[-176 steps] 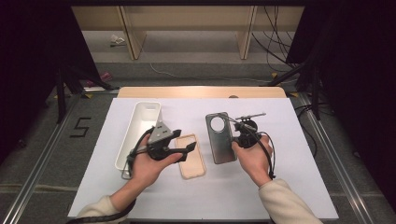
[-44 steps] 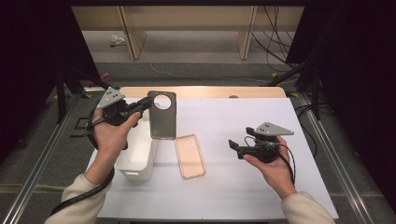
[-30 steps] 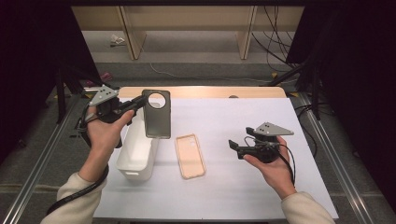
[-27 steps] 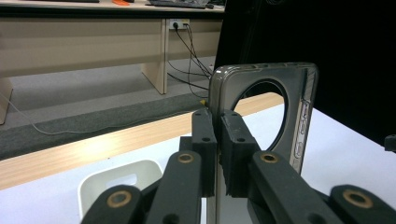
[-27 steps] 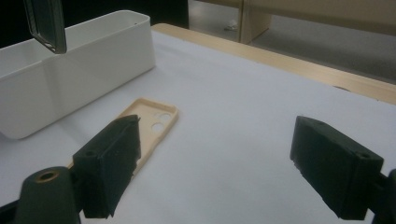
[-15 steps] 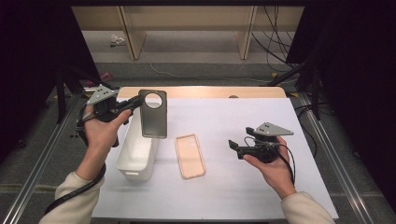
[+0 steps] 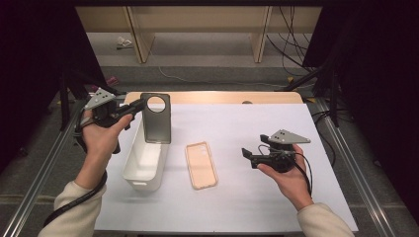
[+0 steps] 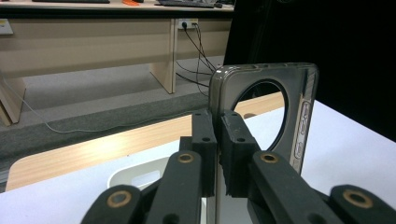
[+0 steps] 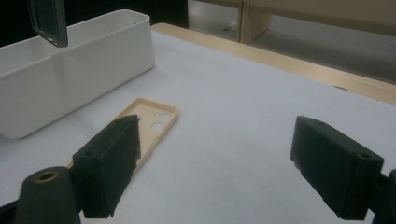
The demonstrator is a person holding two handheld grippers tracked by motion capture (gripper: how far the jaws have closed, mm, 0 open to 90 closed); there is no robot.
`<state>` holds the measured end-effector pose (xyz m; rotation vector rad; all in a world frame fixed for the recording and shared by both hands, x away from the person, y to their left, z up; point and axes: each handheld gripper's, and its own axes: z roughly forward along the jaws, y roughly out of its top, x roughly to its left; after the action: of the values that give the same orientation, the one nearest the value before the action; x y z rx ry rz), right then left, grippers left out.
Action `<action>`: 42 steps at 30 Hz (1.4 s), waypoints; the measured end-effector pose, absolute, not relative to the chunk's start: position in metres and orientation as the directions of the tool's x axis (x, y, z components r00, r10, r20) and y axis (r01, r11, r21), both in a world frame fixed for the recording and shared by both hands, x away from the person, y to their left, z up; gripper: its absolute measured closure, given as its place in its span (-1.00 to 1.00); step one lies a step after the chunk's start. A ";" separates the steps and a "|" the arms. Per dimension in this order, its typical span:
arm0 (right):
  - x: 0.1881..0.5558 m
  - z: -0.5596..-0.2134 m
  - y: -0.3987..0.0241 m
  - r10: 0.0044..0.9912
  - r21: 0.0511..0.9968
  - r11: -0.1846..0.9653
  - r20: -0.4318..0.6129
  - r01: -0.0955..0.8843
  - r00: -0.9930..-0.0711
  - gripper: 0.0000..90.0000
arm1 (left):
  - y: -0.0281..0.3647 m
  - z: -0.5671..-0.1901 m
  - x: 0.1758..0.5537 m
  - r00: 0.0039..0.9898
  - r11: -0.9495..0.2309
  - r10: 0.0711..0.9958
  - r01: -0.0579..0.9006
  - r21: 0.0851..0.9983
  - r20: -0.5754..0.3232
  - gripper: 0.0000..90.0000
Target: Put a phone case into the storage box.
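Phone case (image 7: 156,118), dark translucent with round camera cutout, glossy rim, held upright above white plastic bin (image 7: 144,163), left gripper (image 7: 134,106) clamped on its edge; right gripper (image 9: 215,163) jaws spread, empty

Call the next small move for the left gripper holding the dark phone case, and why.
Probably lower it a little. The left gripper is shut on the dark phone case, which hangs upright over the far end of the white bin, its lower edge above the bin, so easing down before opening seems safest.
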<state>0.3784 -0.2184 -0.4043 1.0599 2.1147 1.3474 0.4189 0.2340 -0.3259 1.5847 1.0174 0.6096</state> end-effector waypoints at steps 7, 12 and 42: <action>0.378 -0.404 -0.218 0.780 0.894 0.242 0.052 0.377 -0.624 -0.62 | 0.235 -0.327 0.420 0.504 -0.048 0.857 0.283 0.958 -0.105 0.88; 0.378 -0.404 -0.218 0.781 0.894 0.240 0.053 0.377 -0.623 -0.63 | 0.238 -0.327 0.421 0.506 -0.047 0.857 0.276 0.960 -0.103 0.88; 0.378 -0.404 -0.219 0.786 0.897 0.233 0.054 0.376 -0.616 -0.63 | 0.246 -0.330 0.423 0.436 -0.021 0.895 0.263 0.965 -0.100 0.88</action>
<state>0.3780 -0.2192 -0.4044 1.0671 2.1021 1.3503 0.4229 0.2463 -0.3303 1.5494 1.0545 0.6935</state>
